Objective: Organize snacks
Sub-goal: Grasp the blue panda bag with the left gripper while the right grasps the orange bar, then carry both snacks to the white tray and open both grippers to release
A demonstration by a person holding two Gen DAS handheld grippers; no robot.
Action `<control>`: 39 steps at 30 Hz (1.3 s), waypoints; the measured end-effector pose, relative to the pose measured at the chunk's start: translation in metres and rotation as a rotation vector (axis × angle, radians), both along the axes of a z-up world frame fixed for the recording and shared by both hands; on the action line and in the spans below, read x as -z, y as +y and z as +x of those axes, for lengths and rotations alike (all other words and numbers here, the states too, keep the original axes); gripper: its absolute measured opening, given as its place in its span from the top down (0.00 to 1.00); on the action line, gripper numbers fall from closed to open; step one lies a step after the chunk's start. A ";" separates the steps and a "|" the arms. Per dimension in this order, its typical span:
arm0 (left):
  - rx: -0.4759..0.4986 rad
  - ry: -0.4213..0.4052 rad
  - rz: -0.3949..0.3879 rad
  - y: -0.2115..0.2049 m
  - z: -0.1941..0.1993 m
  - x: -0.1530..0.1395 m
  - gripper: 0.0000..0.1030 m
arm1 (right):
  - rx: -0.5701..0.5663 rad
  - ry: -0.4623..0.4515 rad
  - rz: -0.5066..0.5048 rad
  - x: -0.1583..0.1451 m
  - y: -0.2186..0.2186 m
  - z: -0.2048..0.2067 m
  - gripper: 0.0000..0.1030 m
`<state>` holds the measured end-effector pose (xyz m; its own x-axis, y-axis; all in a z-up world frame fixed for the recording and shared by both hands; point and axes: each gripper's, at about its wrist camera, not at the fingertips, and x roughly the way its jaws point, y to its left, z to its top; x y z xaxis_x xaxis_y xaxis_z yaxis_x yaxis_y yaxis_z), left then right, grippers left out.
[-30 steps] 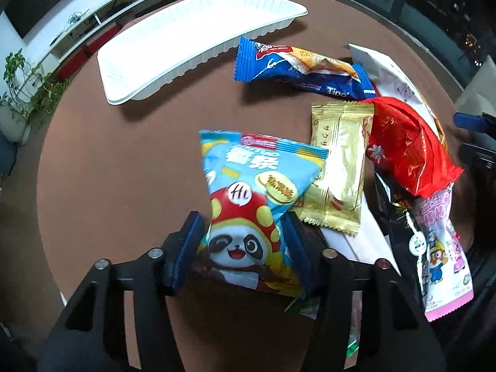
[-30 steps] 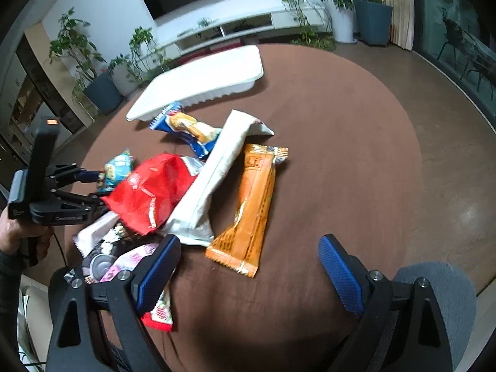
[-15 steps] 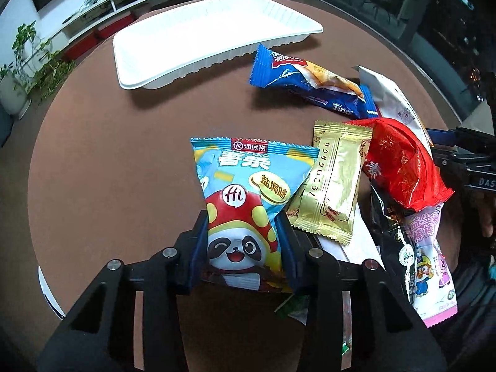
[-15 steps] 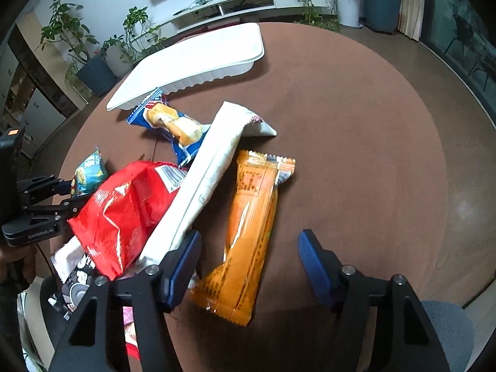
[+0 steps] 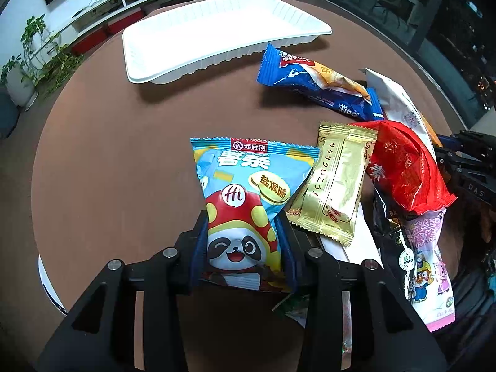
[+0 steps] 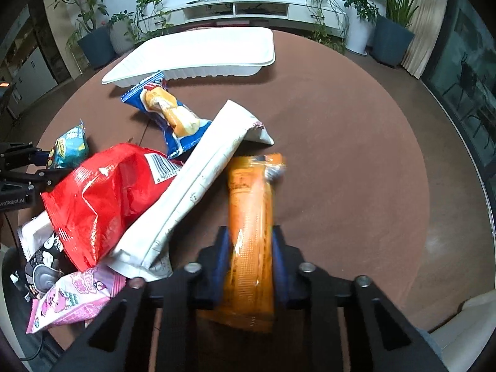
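Left wrist view shows my left gripper (image 5: 245, 248) with its pads pressed on the lower part of the light blue panda bag (image 5: 248, 204), which sits on the round brown table (image 5: 117, 167). Just beside it on the right lies a gold packet (image 5: 336, 183), its corner touching the bag; a red bag (image 5: 403, 167) overlaps a pink packet (image 5: 429, 266) further right. A dark blue wrapper (image 5: 319, 83) lies between this pile and the white tray (image 5: 217, 34) at the far side.

On the right wrist view, my right gripper (image 6: 251, 263) has its jaws closing, with the orange packet (image 6: 251, 217) between them and both pads against its sides. A long white pouch (image 6: 192, 192) leans across the packet's far end and rests on the red bag, crowding the left finger.
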<state>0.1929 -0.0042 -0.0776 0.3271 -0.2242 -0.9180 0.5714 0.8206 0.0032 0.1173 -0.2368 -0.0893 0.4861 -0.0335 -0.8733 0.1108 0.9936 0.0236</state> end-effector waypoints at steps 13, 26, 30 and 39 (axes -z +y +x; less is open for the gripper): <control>-0.093 0.003 -0.077 0.035 -0.006 -0.006 0.68 | 0.055 -0.053 0.144 -0.003 -0.024 -0.010 0.78; -0.202 -0.013 -0.254 0.068 0.025 -0.049 0.68 | 0.152 -0.141 0.330 -0.031 -0.084 0.009 0.78; -0.227 -0.040 -0.295 0.069 0.054 -0.073 0.68 | 0.207 -0.178 0.356 -0.043 -0.119 0.036 0.78; -0.253 -0.035 -0.303 0.036 0.144 -0.096 0.68 | 0.113 -0.243 0.366 -0.083 -0.120 0.136 0.78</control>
<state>0.3365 0.0315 0.0180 0.4371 -0.3913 -0.8098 0.3545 0.9025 -0.2447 0.2534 -0.3564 -0.0067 0.6896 0.1916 -0.6984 0.1656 0.8971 0.4097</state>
